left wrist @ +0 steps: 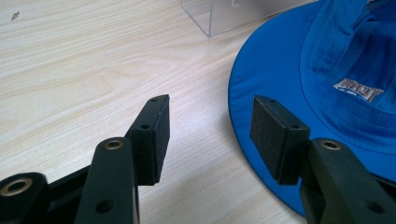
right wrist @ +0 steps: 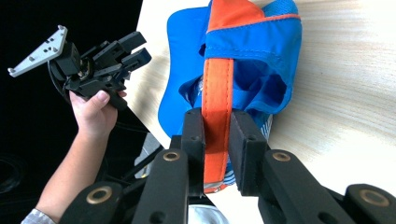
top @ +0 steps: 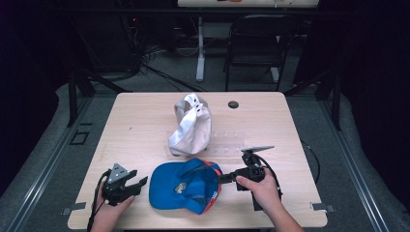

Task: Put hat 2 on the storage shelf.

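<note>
A blue cap (top: 186, 186) with an orange back strap (right wrist: 217, 84) lies upside down at the table's near edge. My right gripper (right wrist: 217, 126) is shut on that orange strap, lifting the cap's rear side; in the high view it (top: 220, 178) reaches in from the right. My left gripper (left wrist: 210, 123) stands open just left of the blue cap (left wrist: 327, 70), its right pad over the edge of the brim and nothing between the pads. The high view has it (top: 138, 181) beside the cap's left edge.
A white cap (top: 191, 125) sits mid-table behind the blue one. A clear plastic stand (top: 227, 142) lies right of it, also in the left gripper view (left wrist: 224, 16). A small black disc (top: 233, 104) rests near the far edge. A chair (top: 256, 38) stands beyond the table.
</note>
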Tool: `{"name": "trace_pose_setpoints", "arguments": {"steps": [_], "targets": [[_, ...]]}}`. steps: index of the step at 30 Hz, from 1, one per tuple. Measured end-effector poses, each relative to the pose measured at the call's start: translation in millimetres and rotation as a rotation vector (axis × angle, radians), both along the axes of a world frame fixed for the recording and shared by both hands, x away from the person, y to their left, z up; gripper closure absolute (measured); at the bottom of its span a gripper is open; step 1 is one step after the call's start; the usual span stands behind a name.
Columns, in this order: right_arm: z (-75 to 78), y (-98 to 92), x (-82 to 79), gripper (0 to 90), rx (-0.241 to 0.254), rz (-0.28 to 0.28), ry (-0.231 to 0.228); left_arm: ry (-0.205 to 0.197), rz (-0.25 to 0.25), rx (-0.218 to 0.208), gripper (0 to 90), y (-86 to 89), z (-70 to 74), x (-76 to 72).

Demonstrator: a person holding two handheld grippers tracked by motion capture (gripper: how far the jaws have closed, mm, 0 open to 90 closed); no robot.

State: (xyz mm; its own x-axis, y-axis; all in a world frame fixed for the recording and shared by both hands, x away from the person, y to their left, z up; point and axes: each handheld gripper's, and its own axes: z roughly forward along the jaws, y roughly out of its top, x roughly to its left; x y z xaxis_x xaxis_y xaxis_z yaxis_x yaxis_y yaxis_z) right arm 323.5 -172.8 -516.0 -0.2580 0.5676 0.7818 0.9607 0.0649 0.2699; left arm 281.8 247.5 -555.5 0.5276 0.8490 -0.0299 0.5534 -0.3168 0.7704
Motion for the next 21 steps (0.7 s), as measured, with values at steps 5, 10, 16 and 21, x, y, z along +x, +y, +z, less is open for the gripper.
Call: {"name": "trace_pose_setpoints", "arguments": {"steps": [5,10,16,21], "targets": [[-9.6,-0.7,-0.2,77.2,0.042,-0.003,0.006,0.000,0.003,-0.003,48.3,-1.6,-0.6,0.3],[-12.0,4.5,0.0,77.1,0.042,-0.002,0.004,0.002,-0.001,-0.004,48.3,-0.9,-0.8,0.8],[-9.7,7.0,0.9,77.1,0.019,-0.005,-0.001,0.003,0.004,-0.008,48.3,0.1,-0.5,0.7],[-2.9,7.1,0.8,77.4,0.043,-0.004,-0.010,0.001,0.001,-0.007,48.3,0.1,-0.2,0.6]]}}
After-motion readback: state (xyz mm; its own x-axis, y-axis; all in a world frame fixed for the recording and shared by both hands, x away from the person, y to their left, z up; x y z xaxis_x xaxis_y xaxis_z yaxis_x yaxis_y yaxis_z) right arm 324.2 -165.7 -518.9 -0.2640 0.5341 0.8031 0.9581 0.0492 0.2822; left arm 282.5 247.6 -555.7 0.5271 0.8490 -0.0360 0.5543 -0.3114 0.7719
